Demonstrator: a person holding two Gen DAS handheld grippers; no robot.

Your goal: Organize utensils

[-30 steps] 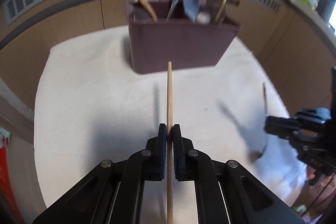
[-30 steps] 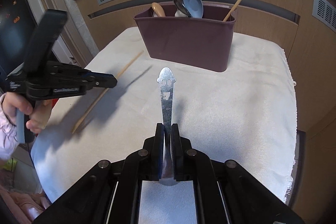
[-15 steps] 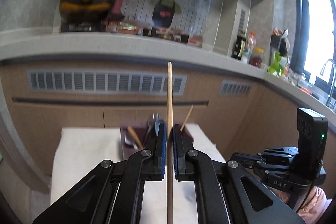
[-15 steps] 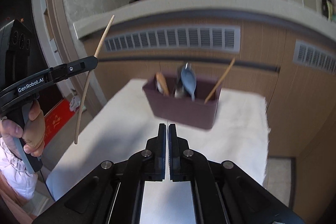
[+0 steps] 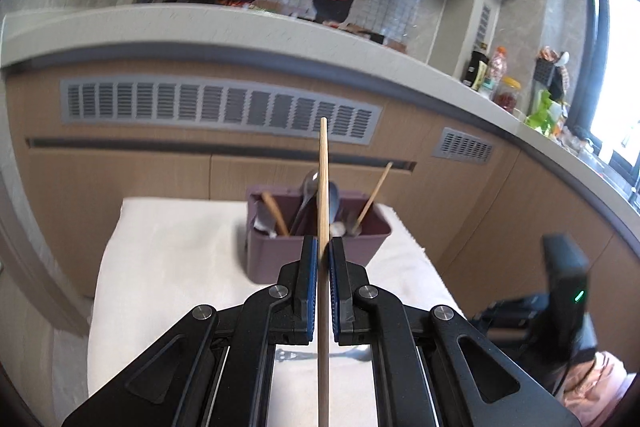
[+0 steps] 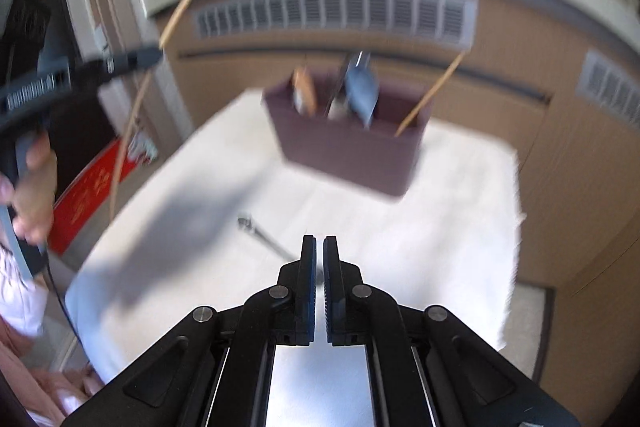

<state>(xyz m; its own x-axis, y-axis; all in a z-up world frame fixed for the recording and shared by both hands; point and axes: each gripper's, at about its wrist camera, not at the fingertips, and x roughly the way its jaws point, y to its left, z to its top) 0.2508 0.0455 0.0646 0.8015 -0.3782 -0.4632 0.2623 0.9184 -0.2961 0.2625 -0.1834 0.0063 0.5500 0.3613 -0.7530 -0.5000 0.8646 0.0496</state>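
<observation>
left gripper [image 5: 324, 259] raised level at frame centre, clamped on upright wooden chopstick [image 5: 323, 187]. right gripper [image 6: 319, 267] lower centre, jaws near-closed, nothing between. metal utensil [image 6: 260, 235] on white cloth [image 6: 440, 227]. maroon holder [image 6: 348, 143] upper centre.

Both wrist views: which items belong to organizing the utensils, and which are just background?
Job items:
- wooden chopstick clamped in left gripper
- purple utensil caddy with spoons and a chopstick inside
- metal utensil lying on white cloth
- right gripper, closed, nothing in it

Background:
- wall vent
- countertop bottles
- red mat
</observation>
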